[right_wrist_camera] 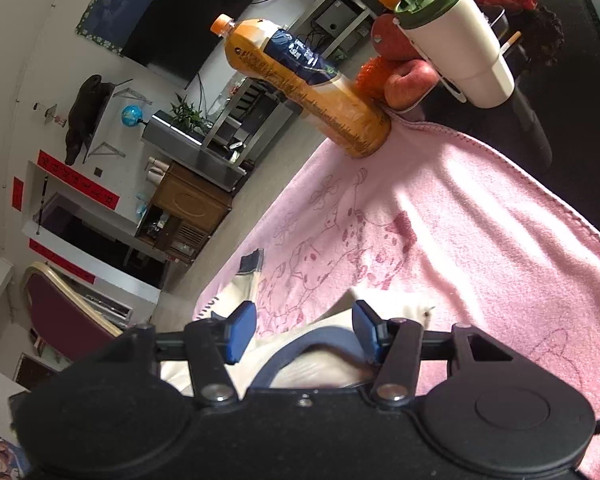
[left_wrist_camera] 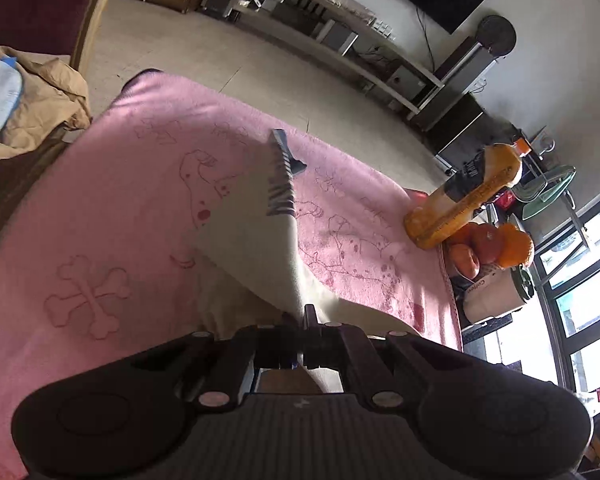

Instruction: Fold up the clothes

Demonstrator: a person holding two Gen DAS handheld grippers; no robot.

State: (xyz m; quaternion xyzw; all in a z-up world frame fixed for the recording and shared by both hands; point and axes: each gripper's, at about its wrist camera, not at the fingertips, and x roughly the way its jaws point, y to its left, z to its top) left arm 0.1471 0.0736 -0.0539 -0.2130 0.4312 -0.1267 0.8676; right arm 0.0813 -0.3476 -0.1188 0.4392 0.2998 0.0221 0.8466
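A cream garment (left_wrist_camera: 244,248) with blue trim and grey lettering lies on a pink blanket (left_wrist_camera: 100,220). My left gripper (left_wrist_camera: 300,320) is shut on a fold of its cream cloth, which rises in a taut ridge toward a blue-edged end (left_wrist_camera: 286,148). In the right wrist view the same garment (right_wrist_camera: 320,372) lies under my right gripper (right_wrist_camera: 304,330). That gripper stands open, its blue pads (right_wrist_camera: 242,332) on either side of the blue collar (right_wrist_camera: 288,356) without pressing on it. A blue cuff (right_wrist_camera: 252,260) lies farther out.
An orange juice bottle (left_wrist_camera: 464,196) (right_wrist_camera: 300,80) stands at the blanket's far corner, beside piled fruit (left_wrist_camera: 496,248) (right_wrist_camera: 404,80) and a white cup with a green lid (right_wrist_camera: 456,48). Tan cloth (left_wrist_camera: 40,100) lies at the left. Beyond the table edge is floor, shelving and a chair (right_wrist_camera: 60,308).
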